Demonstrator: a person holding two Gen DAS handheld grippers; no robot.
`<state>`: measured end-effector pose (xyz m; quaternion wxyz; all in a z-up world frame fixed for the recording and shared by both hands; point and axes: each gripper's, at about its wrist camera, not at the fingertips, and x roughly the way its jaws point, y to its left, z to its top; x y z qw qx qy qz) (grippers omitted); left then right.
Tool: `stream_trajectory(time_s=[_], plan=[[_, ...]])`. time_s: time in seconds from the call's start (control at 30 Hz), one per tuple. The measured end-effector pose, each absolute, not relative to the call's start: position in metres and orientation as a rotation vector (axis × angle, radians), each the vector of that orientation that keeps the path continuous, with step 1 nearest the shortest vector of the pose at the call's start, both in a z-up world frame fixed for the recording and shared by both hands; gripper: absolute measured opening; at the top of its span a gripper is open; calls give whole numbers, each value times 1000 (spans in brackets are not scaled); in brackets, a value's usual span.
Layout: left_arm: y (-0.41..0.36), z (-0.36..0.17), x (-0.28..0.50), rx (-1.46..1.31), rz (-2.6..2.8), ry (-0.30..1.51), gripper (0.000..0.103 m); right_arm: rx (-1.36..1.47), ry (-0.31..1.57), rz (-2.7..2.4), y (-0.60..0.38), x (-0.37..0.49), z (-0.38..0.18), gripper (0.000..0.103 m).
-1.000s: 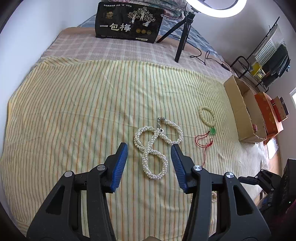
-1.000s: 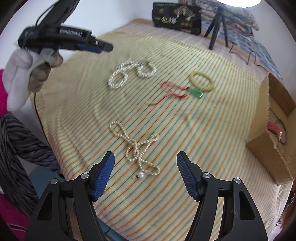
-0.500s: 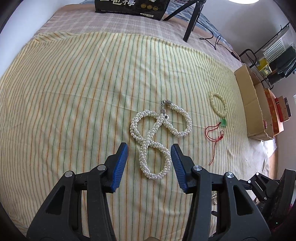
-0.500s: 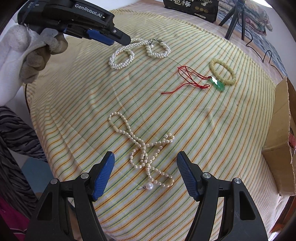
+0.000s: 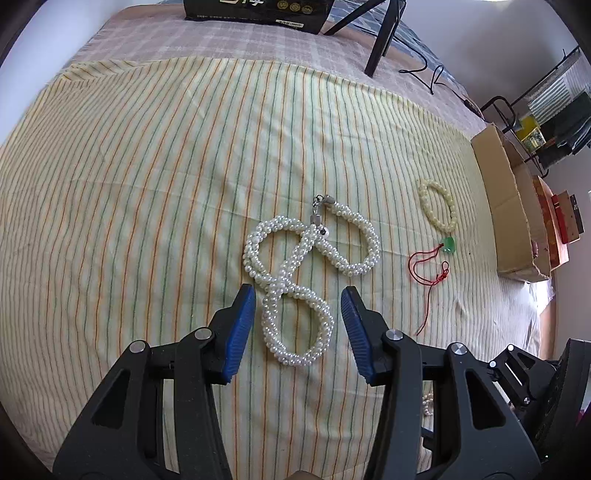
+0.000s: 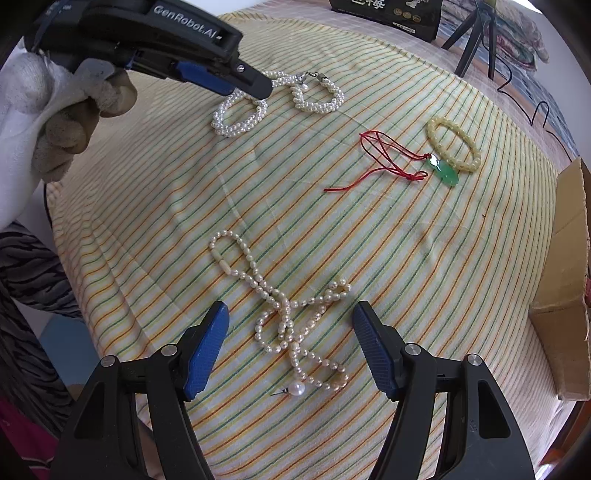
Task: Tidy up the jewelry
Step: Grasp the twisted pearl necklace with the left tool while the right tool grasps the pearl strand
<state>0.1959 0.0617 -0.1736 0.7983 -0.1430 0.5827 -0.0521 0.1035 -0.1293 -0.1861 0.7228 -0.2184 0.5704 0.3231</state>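
A thick white pearl rope necklace (image 5: 277, 284) lies coiled on the striped cloth (image 5: 147, 184). My left gripper (image 5: 297, 295) hangs open just above it, its blue pads either side of the lower loop without touching. A thin pearl necklace (image 6: 282, 310) with one large pearl (image 6: 296, 388) lies tangled near the cloth's front edge. My right gripper (image 6: 290, 308) stands open over it, pads well apart. The right wrist view also shows the left gripper (image 6: 258, 88), held by a gloved hand (image 6: 66, 110), above the thick necklace (image 6: 236, 127).
A cream bead bracelet (image 6: 452, 144) and a green pendant (image 6: 445, 173) on a red cord lie at the right of the cloth. An open cardboard box (image 5: 509, 206) stands beyond them. A black printed box (image 5: 258, 11) and a tripod (image 5: 380, 44) are at the far edge.
Both grippers have come down closer to the cloth, each over its own necklace. Their jaws stand as wide as before, and no jewelry has moved.
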Motion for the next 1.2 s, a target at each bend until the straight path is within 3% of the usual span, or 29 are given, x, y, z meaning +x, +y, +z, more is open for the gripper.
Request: stream_trajectory(time_s=[0.43,0.5,0.57,0.6,0.67,0.8,0.9,0.97,1.2], plan=[[49,-190,203,-205,-51,1267,48,-503,1244,726,-122,112,-193,70],[52,-190,201,-195,-34,1263,34,-500,1244,731,-124,110,-194,70],[57,-190,201,-205,-27,1259,26,-495,1243,730,-125,111,-194,69],[60,-189,200,-210,-20,1257,16,-495,1242,729,-126,110,-193,66],[66,-190,200,-228,-13,1255,10,-499,1233,716,-127,109,-193,57],[70,-189,200,-249,-12,1250,7,-467,1232,708,-132,114,-187,30],[69,-187,199,-241,-10,1242,7,-454,1229,707,-133,117,-187,16],[71,-184,198,-251,-10,1232,7,-453,1227,713,-133,117,-186,10],[92,-162,196,-328,13,1163,6,-390,1208,707,-141,128,-174,9]])
